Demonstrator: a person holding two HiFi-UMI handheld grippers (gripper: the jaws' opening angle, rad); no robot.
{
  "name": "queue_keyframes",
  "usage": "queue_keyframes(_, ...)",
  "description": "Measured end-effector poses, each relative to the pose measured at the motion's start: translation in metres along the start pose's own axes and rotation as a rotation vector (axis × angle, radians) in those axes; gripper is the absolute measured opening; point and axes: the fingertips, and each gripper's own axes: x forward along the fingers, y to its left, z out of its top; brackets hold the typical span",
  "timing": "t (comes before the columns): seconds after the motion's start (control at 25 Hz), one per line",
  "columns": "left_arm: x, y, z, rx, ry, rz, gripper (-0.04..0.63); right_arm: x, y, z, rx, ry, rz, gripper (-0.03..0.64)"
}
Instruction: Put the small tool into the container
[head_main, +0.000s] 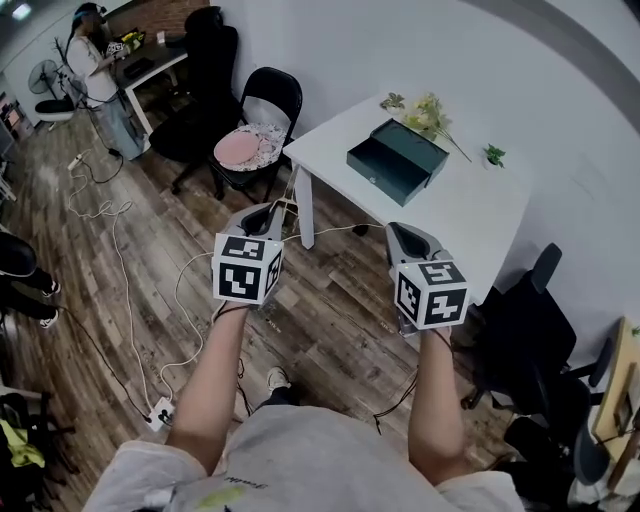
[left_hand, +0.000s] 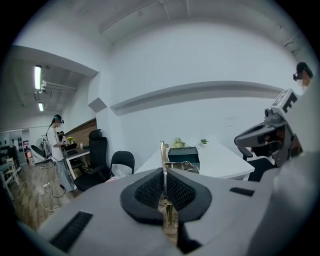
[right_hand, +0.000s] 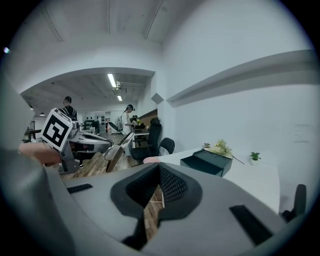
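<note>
Holding the small tool (left_hand: 162, 156), my left tongs (head_main: 262, 218) are squeezed shut on it. It is a thin metal strip, and its long side points up and forward past the tips. The dark green box (head_main: 397, 160) sits on the white table (head_main: 470, 215), well away at about 1 o'clock from those tongs. My right tongs (head_main: 403, 238) are nearer the box, but closed on nothing.

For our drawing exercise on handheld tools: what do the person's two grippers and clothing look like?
Both the left gripper and right gripper are grey, each carrying a white cube with black square markers. Each claw has black ribbed pads. The person wears a light grey short-sleeved top.
</note>
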Motion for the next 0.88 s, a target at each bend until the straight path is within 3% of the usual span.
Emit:
queue_keyframes(0.48,0.054,0.06,0.002,0.037,0.004,-0.151,-0.001,0.062,0.021,0.024,0.038,0.014,-0.125,0.005)
queue_keyframes(0.88,0.069,0.079,-0.004,0.036,-0.005,-0.237,-0.002,0.078,0.037,0.027,0.039,0.028,-0.207,0.005)
